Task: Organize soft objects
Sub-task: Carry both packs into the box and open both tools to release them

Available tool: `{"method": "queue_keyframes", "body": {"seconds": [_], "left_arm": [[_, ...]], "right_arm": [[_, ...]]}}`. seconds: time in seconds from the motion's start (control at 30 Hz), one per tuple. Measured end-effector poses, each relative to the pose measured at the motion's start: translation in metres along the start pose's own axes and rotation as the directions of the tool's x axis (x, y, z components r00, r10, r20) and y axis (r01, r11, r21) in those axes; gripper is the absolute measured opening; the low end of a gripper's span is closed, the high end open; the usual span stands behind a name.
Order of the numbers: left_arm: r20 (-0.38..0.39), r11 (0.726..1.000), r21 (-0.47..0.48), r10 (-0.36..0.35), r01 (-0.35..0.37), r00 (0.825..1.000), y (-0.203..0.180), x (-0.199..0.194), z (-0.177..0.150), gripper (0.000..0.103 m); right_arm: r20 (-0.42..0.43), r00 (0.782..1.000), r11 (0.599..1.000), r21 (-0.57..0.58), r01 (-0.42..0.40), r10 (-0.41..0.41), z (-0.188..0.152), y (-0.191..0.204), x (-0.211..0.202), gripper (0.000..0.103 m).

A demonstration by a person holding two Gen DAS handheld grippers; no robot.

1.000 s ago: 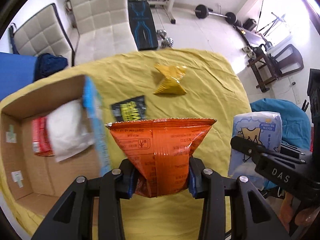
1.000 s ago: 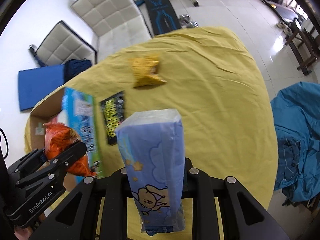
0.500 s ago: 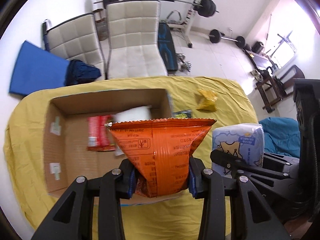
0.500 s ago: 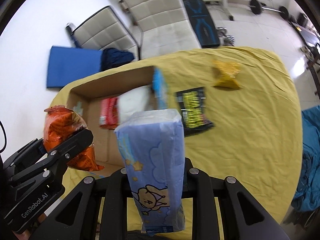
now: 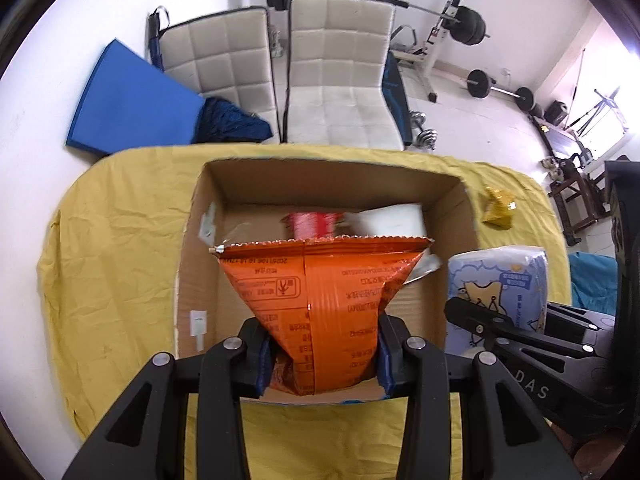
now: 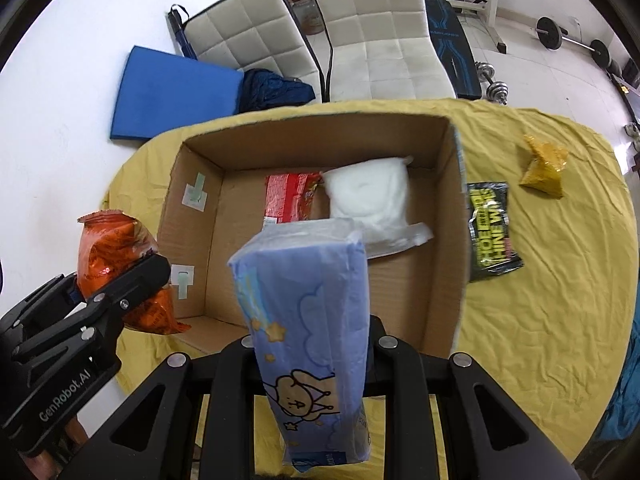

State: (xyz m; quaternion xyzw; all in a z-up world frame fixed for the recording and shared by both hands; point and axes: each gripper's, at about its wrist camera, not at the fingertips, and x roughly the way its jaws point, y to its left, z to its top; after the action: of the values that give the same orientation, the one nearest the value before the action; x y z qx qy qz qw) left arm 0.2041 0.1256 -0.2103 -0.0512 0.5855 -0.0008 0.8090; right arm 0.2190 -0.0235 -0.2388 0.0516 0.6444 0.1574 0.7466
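My left gripper (image 5: 322, 354) is shut on an orange snack bag (image 5: 322, 296) and holds it over the near edge of an open cardboard box (image 5: 192, 240). My right gripper (image 6: 312, 344) is shut on a blue tissue pack (image 6: 308, 320), held over the box's near side (image 6: 188, 184). Each gripper shows in the other's view: the left gripper (image 6: 116, 292) with the orange bag (image 6: 112, 240), and the tissue pack (image 5: 500, 288). Inside the box lie a red packet (image 6: 288, 196) and a white soft pack (image 6: 368, 196).
The box sits on a table with a yellow cloth (image 6: 560, 280). A black and yellow packet (image 6: 492, 228) and a yellow pouch (image 6: 546, 166) lie on the cloth right of the box. Two white chairs (image 5: 340, 80), a blue mat (image 5: 128, 100) and gym weights stand beyond.
Both grippers have swung left with their loads, from over the bare cloth and loose packets to over the box. The box now sits centred in both views.
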Motion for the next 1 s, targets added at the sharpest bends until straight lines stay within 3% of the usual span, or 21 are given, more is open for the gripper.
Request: {"method": "queue_keyframes", "body": {"seconds": [0.23,0.53,0.57,0.63,0.73,0.87,1.0], "left_arm": [[-0.094,1.000,-0.016,0.013,-0.014,0.996,0.035,0.051,-0.004,0.037],[-0.226,0.999,-0.051,-0.008,-0.004,0.974,0.069,0.125,0.002,0.037],[-0.236,0.998,-0.055,-0.011,-0.002,0.972,0.071,0.131,0.003,0.037],[-0.248,0.998,-0.056,-0.011,-0.003,0.969,0.074,0.138,0.006,0.037],[-0.266,0.999,-0.052,-0.010,-0.004,0.964,0.076,0.150,0.009,0.037],[-0.279,0.999,-0.034,0.003,-0.013,0.960,0.073,0.162,0.016,0.037],[-0.282,0.999,-0.032,0.009,-0.019,0.959,0.072,0.170,0.025,0.037]], "right_arm": [[-0.068,0.997,1.000,-0.001,0.023,-0.023,-0.002,0.000,0.068,0.024],[-0.136,0.989,0.998,-0.031,0.050,-0.054,-0.012,-0.010,0.143,0.026],[-0.143,0.987,0.998,-0.029,0.063,-0.066,-0.012,-0.012,0.149,0.028],[-0.155,0.983,0.995,-0.029,0.091,-0.095,-0.014,-0.016,0.157,0.045],[-0.158,0.980,0.993,-0.031,0.114,-0.118,-0.013,-0.020,0.163,0.055],[-0.149,0.969,0.980,-0.039,0.195,-0.198,-0.011,-0.023,0.166,0.056],[-0.150,0.948,0.959,-0.019,0.282,-0.281,-0.002,-0.029,0.170,0.066]]}}
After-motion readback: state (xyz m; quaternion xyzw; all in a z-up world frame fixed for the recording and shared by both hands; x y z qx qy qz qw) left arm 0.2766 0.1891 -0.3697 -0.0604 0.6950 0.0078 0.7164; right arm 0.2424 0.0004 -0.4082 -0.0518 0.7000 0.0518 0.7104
